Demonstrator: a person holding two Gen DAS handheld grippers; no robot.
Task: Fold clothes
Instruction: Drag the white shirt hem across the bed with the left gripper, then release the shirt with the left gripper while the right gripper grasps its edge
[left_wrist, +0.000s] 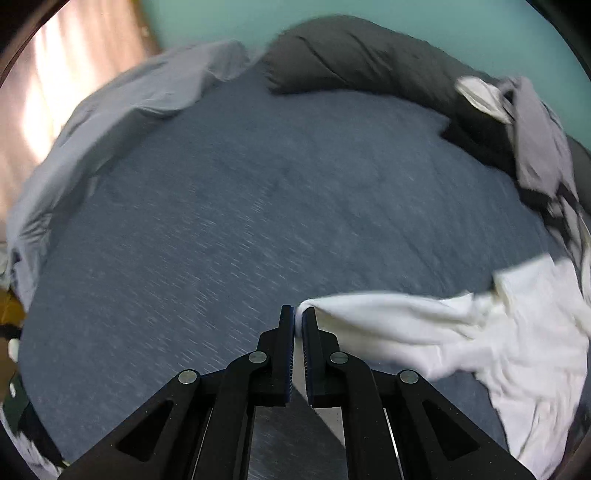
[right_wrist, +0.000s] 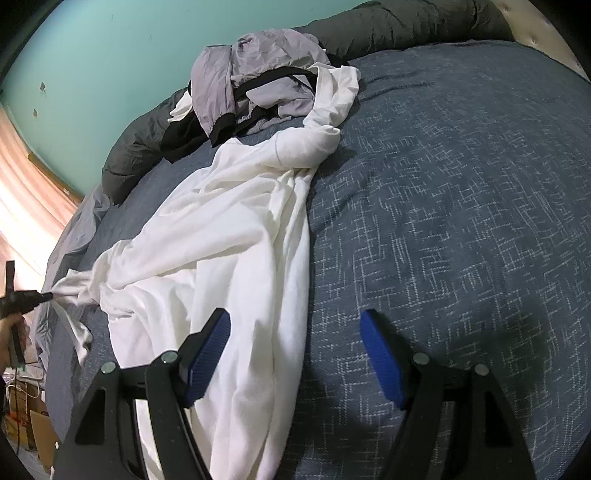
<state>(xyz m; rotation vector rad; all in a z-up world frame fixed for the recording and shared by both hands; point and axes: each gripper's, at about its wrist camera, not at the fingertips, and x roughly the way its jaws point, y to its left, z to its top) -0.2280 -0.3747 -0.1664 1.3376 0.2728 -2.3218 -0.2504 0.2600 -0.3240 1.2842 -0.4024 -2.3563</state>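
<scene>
A white garment (right_wrist: 229, 236) lies crumpled along the blue patterned bedspread (right_wrist: 443, 206). My left gripper (left_wrist: 298, 314) is shut on one corner of this white garment (left_wrist: 424, 332) and holds it lifted off the bed; that view is blurred. In the right wrist view the left gripper (right_wrist: 48, 294) appears at the far left edge, in a person's hand, with the cloth stretched taut from it. My right gripper (right_wrist: 295, 332) stands open above the bed. Its left pad (right_wrist: 207, 354) hangs over the garment's edge, and nothing is between the fingers.
A pile of grey and black clothes (right_wrist: 258, 81) lies at the far end of the white garment. A dark grey rolled duvet (left_wrist: 351, 55) runs along the teal wall (right_wrist: 110, 55). A light grey sheet (left_wrist: 122, 110) bunches at the bed's left side. Boxes (right_wrist: 33, 432) stand on the floor beside the bed.
</scene>
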